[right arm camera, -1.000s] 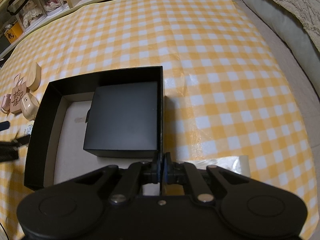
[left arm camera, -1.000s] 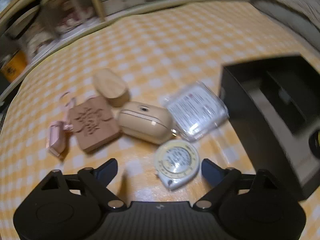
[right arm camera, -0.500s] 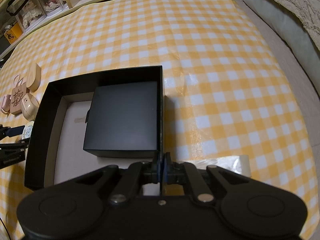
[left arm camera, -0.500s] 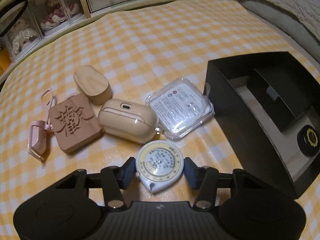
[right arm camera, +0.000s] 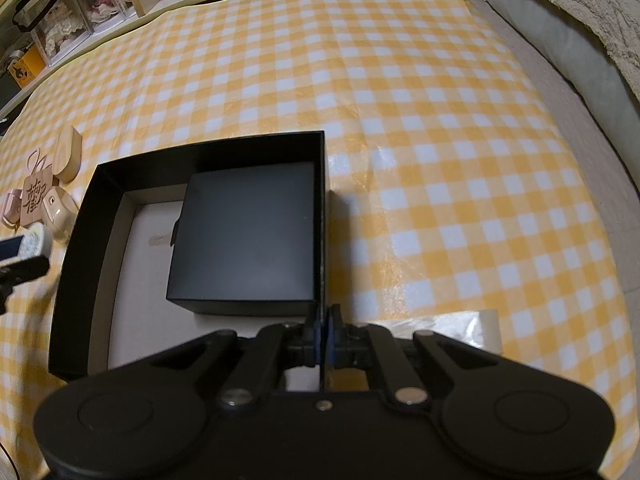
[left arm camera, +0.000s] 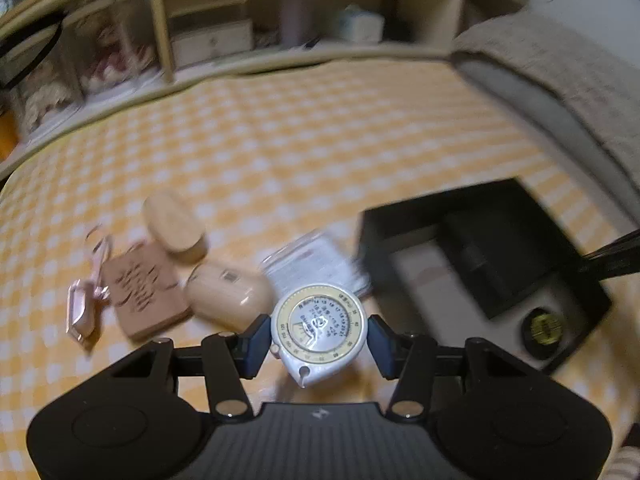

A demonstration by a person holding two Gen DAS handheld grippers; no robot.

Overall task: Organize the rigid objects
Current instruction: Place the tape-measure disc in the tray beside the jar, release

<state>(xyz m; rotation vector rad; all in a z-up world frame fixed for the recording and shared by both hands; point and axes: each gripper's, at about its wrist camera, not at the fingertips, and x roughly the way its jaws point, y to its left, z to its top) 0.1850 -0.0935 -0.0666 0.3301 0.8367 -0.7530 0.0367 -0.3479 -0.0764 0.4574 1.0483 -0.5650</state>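
Note:
My left gripper (left arm camera: pixel 318 338) is shut on a round white and cream tape measure (left arm camera: pixel 318 324), held up off the checked cloth. Below it lie a beige case (left arm camera: pixel 228 296), a clear plastic pack (left arm camera: pixel 316 264), a carved wooden tile (left arm camera: pixel 144 288), a wooden oval (left arm camera: pixel 174 226) and a pink keyring (left arm camera: pixel 82 312). My right gripper (right arm camera: pixel 322 328) is shut on the right wall of the open black box (right arm camera: pixel 74 264). Inside that box sit a smaller black box (right arm camera: pixel 244 236) and a round black and gold piece (left arm camera: pixel 546 326).
Shelves with drawers and display cases (left arm camera: pixel 208 40) run along the table's far edge. A grey blanket (right arm camera: pixel 580 28) borders the right side. A clear plastic sheet (right arm camera: pixel 460 324) lies just right of my right gripper. The yellow checked tablecloth (right arm camera: pixel 400 80) stretches beyond the box.
My left gripper has closed on the tape measure and lifted it off the cloth, tilting the view up toward the shelves. The right gripper has kept still on the box wall.

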